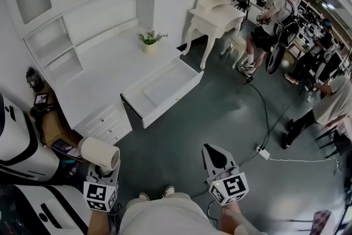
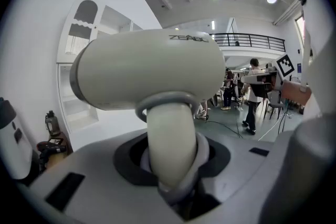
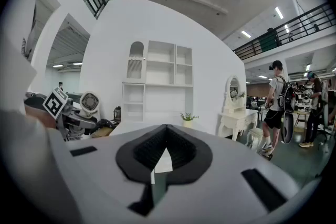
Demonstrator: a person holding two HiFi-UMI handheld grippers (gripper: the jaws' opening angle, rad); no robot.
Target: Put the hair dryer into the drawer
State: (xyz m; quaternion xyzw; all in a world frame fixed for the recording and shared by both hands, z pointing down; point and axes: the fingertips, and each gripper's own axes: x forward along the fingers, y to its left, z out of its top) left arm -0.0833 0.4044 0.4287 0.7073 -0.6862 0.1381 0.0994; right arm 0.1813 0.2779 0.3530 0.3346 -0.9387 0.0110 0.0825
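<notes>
Both closed: left gripper (image 2: 174, 178) on hair dryer (image 2: 147, 68), right gripper (image 3: 166, 134) empty; drawer (image 1: 163, 86) in head view only.

Right claw (image 3: 166, 132): jaws together at the tips, nothing between them.
Straight ahead: white shelf unit (image 3: 157, 81), small potted plant (image 3: 187, 117) below it.
Right side: mirrored dressing table (image 3: 235, 115), person (image 3: 275, 105) wearing a backpack.

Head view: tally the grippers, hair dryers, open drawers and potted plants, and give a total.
grippers: 2, the left gripper and the right gripper
hair dryer: 1
open drawer: 1
potted plant: 1
total: 5
</notes>
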